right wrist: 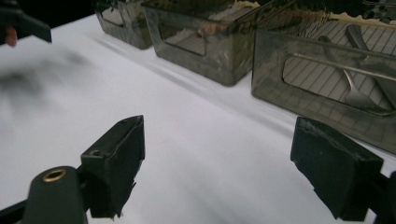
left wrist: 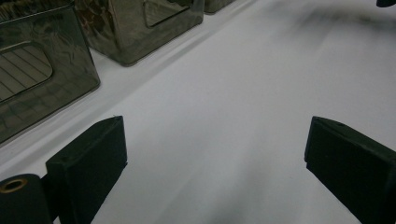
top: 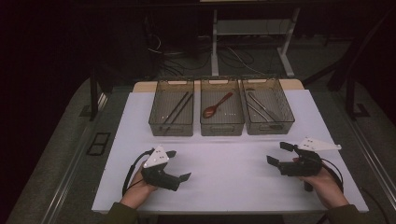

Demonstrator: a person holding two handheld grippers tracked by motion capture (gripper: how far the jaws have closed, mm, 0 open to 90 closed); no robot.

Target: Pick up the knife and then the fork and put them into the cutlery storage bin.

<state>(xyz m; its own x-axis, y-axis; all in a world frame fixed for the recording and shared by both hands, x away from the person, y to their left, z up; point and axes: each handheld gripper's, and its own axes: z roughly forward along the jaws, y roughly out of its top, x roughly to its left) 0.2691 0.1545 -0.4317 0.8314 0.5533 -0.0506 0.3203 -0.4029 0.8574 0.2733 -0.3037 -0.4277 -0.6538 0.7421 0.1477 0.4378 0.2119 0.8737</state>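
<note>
1. Left gripper (top: 179,165) and right gripper (top: 276,153) both sit low over the white desk (top: 224,172); fingers apart on each, nothing held.
2. Nearest things: three smoky translucent plastic bins along the far side. Left bin (top: 171,113) holds dark chopsticks (top: 177,108), middle bin (top: 222,112) a reddish-brown wooden spoon (top: 216,106), right bin (top: 267,111) metal utensils (top: 262,110), probably tongs or a fork; view is dim.
3. Risk: steep bin walls. A reach at a shallow angle catches a rim and shoves or tips the bin.
4. Risk: the spoon lies flat, so fingers may skid off it.
5. Room: wide bare desk between grippers and bins. Bins stand nearly touching, so enter from above. The right gripper is near the desk's right edge.
</note>
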